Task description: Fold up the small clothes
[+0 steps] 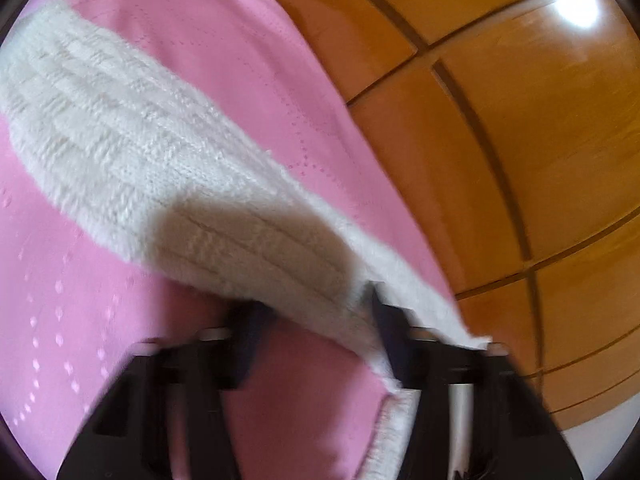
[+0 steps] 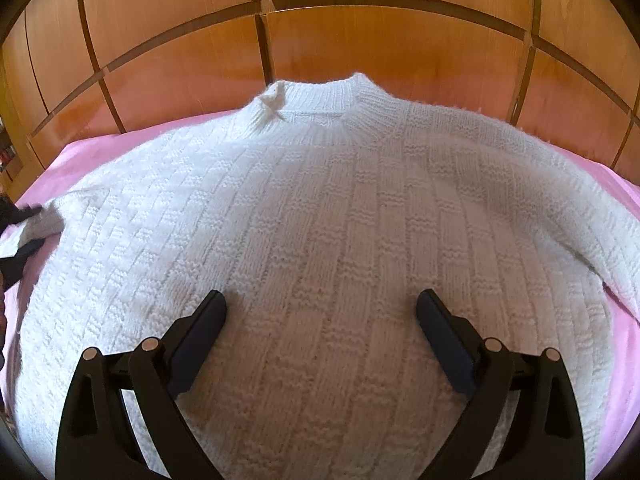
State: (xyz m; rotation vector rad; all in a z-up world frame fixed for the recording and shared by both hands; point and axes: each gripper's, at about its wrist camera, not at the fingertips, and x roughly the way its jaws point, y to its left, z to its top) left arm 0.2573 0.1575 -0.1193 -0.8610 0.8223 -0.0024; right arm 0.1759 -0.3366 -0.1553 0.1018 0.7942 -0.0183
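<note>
Sweater [image 2: 320, 220] lies flat, mostly unfolded, on pink bed cover [image 2: 624, 340], collar toward far edge. Left gripper [image 1: 316, 312] pinches raised sleeve [image 1: 160, 152]; right gripper [image 2: 320, 308] hovers wide over body. Folding barely begun, judging by layout.

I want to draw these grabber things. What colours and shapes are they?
Both are black plastic. The right gripper has two arms shaped like a wide V, dark navy flat pads on its jaws, and round silver pins at the joints. The left gripper looks the same, only blurrier. No cables show.
</note>
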